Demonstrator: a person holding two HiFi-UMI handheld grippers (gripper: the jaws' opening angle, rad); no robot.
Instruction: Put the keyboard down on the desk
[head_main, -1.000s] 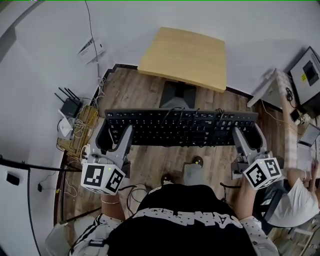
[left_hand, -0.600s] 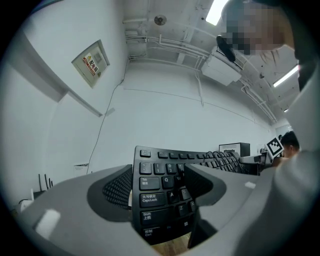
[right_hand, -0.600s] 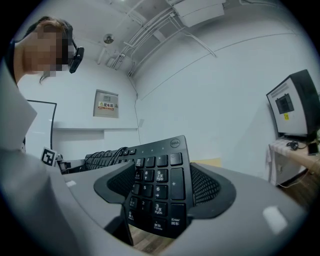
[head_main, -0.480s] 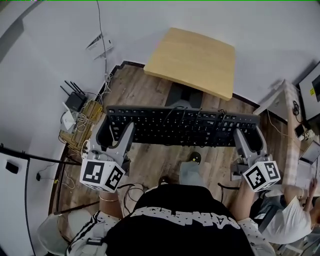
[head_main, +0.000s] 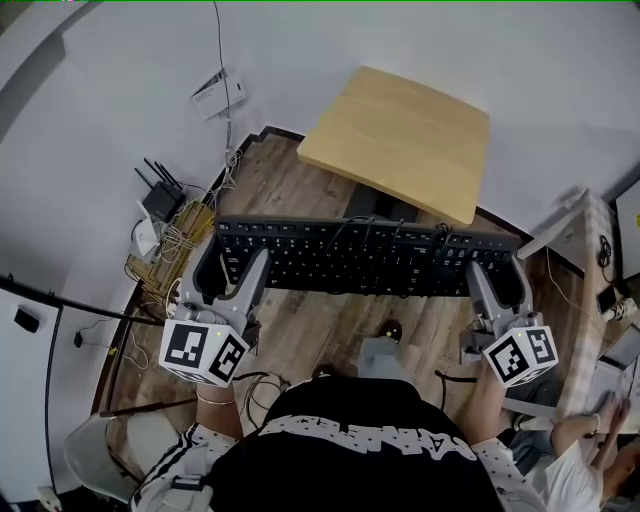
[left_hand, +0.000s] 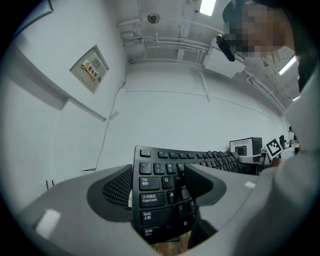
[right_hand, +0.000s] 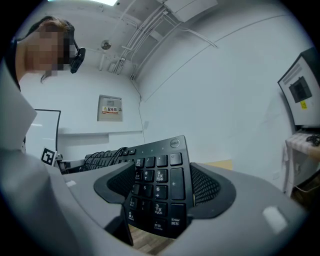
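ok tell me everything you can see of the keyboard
The keyboard is a black full-size Dell one, plastic by its look, with a number pad at its right end. It hangs roughly level in the air over the wood floor, short of the wooden desk. The left gripper clamps its left end in its jaws, the right gripper the number-pad end.

The black keyboard (head_main: 365, 258) hangs level over the wood floor (head_main: 305, 330), the left gripper (head_main: 232, 264) clamping one end, the right gripper (head_main: 497, 272) the other; the light desk (head_main: 400, 140) stands beyond.
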